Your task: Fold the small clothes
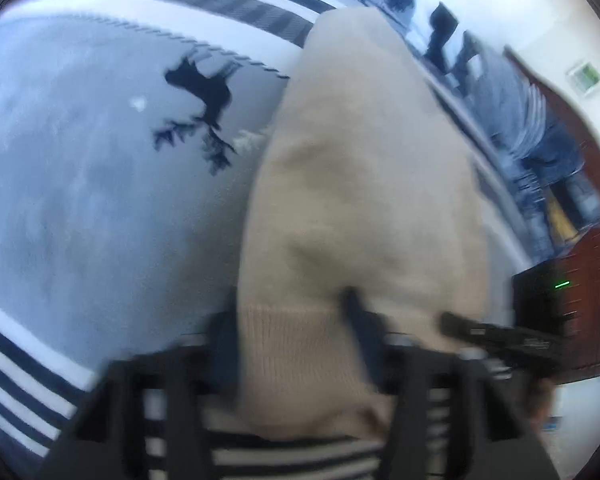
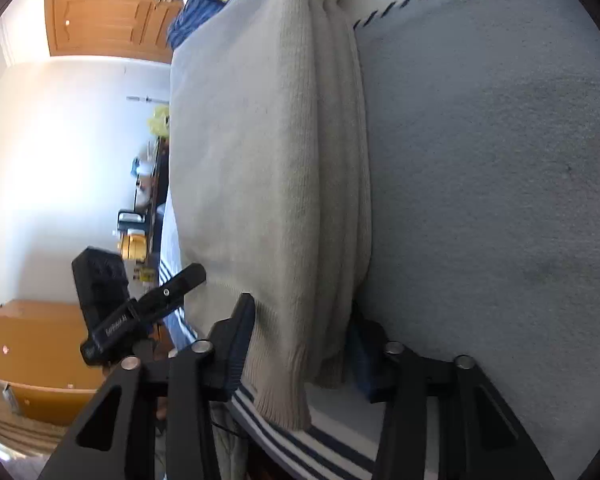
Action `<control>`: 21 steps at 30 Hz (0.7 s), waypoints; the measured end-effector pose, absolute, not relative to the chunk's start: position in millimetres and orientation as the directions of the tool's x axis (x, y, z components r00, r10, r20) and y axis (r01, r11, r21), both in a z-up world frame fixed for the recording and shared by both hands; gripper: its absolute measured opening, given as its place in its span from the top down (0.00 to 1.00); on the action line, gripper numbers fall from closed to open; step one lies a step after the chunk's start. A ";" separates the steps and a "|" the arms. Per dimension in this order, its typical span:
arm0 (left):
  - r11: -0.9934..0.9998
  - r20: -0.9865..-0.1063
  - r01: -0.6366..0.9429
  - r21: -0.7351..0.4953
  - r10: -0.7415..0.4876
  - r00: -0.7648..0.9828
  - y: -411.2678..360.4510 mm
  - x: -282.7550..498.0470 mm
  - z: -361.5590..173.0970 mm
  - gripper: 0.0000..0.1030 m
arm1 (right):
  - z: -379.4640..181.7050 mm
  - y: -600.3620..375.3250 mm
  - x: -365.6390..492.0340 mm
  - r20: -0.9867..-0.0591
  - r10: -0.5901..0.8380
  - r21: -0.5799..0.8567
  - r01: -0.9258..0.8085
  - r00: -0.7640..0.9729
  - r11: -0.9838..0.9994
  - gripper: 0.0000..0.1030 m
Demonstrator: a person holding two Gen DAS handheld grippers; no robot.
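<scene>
A beige knit sweater [image 1: 356, 184] lies partly folded on a grey blanket [image 1: 80, 220] with dark stripes. My left gripper [image 1: 296, 336] is shut on the sweater's ribbed hem, the cloth filling the gap between the fingers. In the right wrist view the same sweater [image 2: 252, 152] lies in several stacked layers, and my right gripper [image 2: 300, 340] is shut on its near hem edge. The other gripper [image 2: 148, 312] shows at the left of the right wrist view, and at the right of the left wrist view [image 1: 496, 336]. The left wrist view is blurred.
The blanket has a black reindeer print [image 1: 204, 96] and navy-white striped borders [image 2: 308, 440]. Blue clothes [image 1: 540, 152] lie at the blanket's far edge. A wooden door [image 2: 112, 20], a wooden cabinet [image 1: 580, 288] and a cardboard box [image 2: 40, 360] stand around.
</scene>
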State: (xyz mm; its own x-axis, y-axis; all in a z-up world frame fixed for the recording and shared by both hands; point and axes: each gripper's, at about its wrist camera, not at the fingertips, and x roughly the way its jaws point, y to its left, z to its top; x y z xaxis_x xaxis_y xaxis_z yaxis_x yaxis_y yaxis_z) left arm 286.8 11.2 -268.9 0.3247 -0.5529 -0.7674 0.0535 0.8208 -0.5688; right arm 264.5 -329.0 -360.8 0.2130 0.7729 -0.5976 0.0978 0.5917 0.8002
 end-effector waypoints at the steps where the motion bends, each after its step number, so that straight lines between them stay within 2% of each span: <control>1: 0.798 -0.750 0.027 -0.602 -0.577 0.323 19.9 284.7 -269.0 0.84 | -363.5 -329.4 260.5 -0.598 0.768 0.801 0.124 0.228 0.586 0.75; 3: 0.758 -0.717 0.002 -0.652 -0.618 0.323 36.8 277.2 -265.7 0.91 | -365.3 -329.1 251.3 -0.585 0.767 0.811 0.157 0.263 0.564 0.80; 7: 0.661 -0.635 -0.034 -0.750 -0.704 0.318 72.3 240.1 -255.6 0.91 | -331.5 -319.8 233.3 -0.592 0.741 0.801 0.127 0.316 0.585 0.84; 12: 0.679 -0.665 -0.039 -0.733 -0.703 0.250 91.7 168.9 -269.3 0.91 | -302.7 -287.7 156.9 -0.588 0.724 0.796 0.100 0.360 0.597 0.84; 16: 0.739 -0.727 -0.026 -0.673 -0.654 0.209 93.7 128.3 -293.5 0.91 | -343.2 -280.2 89.4 -0.578 0.725 0.813 0.184 0.375 0.552 0.84; 18: 0.747 -0.726 -0.001 -0.665 -0.646 0.236 94.0 126.3 -286.2 0.91 | -362.0 -281.2 81.6 -0.576 0.739 0.818 0.265 0.351 0.511 0.84; 21: 0.790 -0.742 0.082 -0.608 -0.602 0.296 91.7 120.8 -269.3 0.91 | -332.5 -270.7 84.5 -0.616 0.698 0.782 0.184 0.365 0.595 0.84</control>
